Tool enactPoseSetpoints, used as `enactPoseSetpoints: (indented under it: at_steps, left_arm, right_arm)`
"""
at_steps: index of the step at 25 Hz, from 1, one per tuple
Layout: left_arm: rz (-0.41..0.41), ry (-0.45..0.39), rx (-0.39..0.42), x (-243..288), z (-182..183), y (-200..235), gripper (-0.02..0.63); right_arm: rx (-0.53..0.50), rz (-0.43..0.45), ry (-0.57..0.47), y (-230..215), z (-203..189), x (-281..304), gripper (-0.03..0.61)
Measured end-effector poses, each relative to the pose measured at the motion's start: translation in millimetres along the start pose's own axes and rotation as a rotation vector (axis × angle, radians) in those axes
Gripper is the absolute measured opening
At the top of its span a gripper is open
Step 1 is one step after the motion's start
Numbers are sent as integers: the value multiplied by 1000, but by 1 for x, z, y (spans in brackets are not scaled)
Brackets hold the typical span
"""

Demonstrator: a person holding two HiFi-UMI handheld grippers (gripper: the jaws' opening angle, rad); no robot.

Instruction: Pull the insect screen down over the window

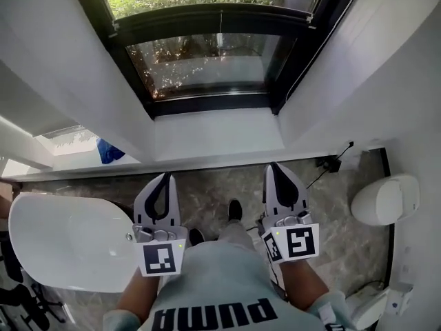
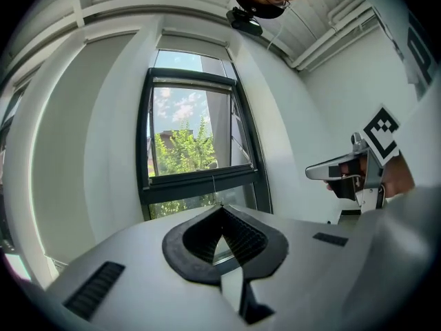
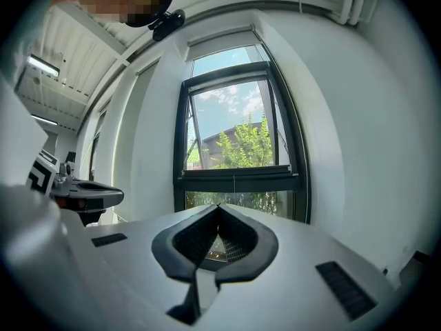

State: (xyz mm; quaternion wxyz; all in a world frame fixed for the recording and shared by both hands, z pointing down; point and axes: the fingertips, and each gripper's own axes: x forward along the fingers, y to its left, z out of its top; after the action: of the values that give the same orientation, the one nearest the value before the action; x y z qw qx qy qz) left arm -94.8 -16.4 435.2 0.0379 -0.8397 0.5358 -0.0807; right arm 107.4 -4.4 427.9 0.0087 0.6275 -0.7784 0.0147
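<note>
Both grippers are pressing their jaws fully together and gripping nothing. My left gripper (image 1: pixel 167 178) is sitting at the lower centre-left of the head view and my right gripper (image 1: pixel 274 167) at the lower centre-right. Both are pointing toward the window (image 1: pixel 207 61) at the top centre, well apart from it.

As far as I can judge, the insect screen (image 3: pixel 222 45) is sitting rolled up in the pale housing along the window's top edge, at the upper centre of the right gripper view. The glass below is showing uncovered. A thin cord (image 2: pixel 213 185) is hanging down the middle of the window, ending near the dark crossbar.

Several things could be going wrong from here:
- With the jaws shut, I would be bumping the cord aside instead of catching it, so they are needing to open first.
- The cord is looking very thin, so it could be slipping out of the pads.
- Pulling off-centre could be dragging the screen down crooked and jamming it.
- Losing my grip partway might be letting it spring back up.
- A bathtub (image 1: pixel 62 240) is lying close at the lower left, so stepping forward carelessly could be knocking me against it.
</note>
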Motion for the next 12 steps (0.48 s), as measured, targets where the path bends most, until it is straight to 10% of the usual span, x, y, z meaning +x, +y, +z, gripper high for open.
enactPoseSetpoints:
  at_steps: [12]
  left_arm:
    - [-36,-14,-64,-89,-34,35,13]
  right_arm:
    - [-14,-56,67,89,-35,-77,6]
